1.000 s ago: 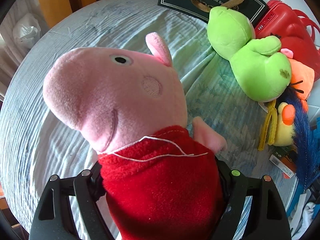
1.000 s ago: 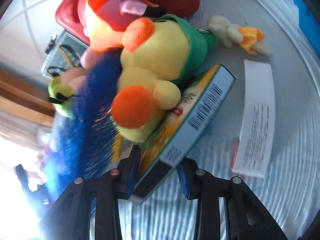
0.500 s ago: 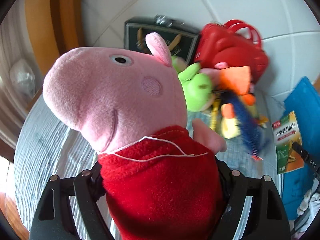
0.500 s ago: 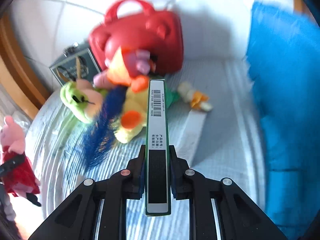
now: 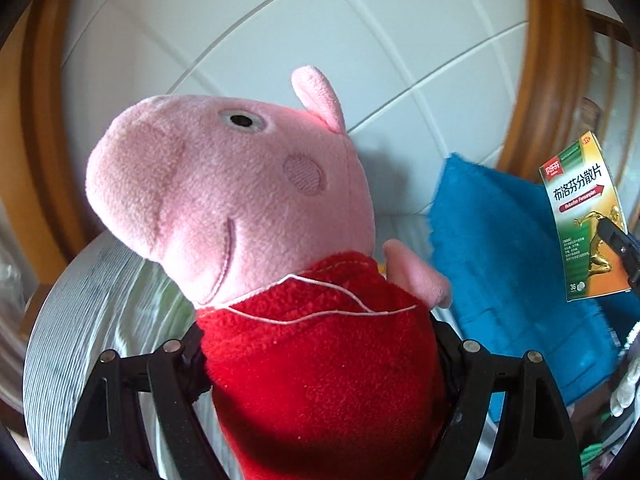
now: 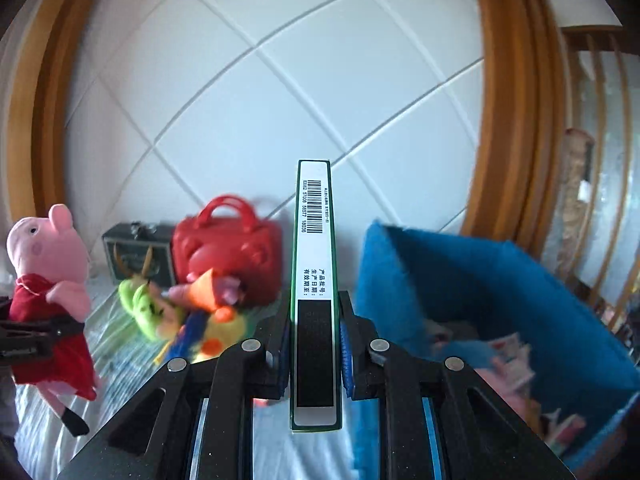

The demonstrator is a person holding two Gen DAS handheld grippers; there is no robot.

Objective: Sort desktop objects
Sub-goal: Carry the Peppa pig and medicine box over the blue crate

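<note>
Covering the table [image 6: 132, 364] is a striped pale cloth; white tiled wall [image 6: 280, 80] behind, wooden frames at both frame edges. Left gripper [image 5: 320, 364] clenched on the pig plush [image 5: 248, 208] at its red dress, filling frame center. Right gripper [image 6: 314, 344] clamped on a thin box [image 6: 314, 280], edge-on at center, barcode up top, Chinese print below. Left view shows the box [image 5: 584, 224] at right edge, front reading "布洛芬分散片", "36". Blue bin [image 6: 500, 300] lower right, open-topped, blurry items inside. Toy pile [image 6: 192, 312], red bag [image 6: 228, 248] and dark box [image 6: 136, 252] sit mid-left by the wall. Cloth in front of the pile lies bare.
</note>
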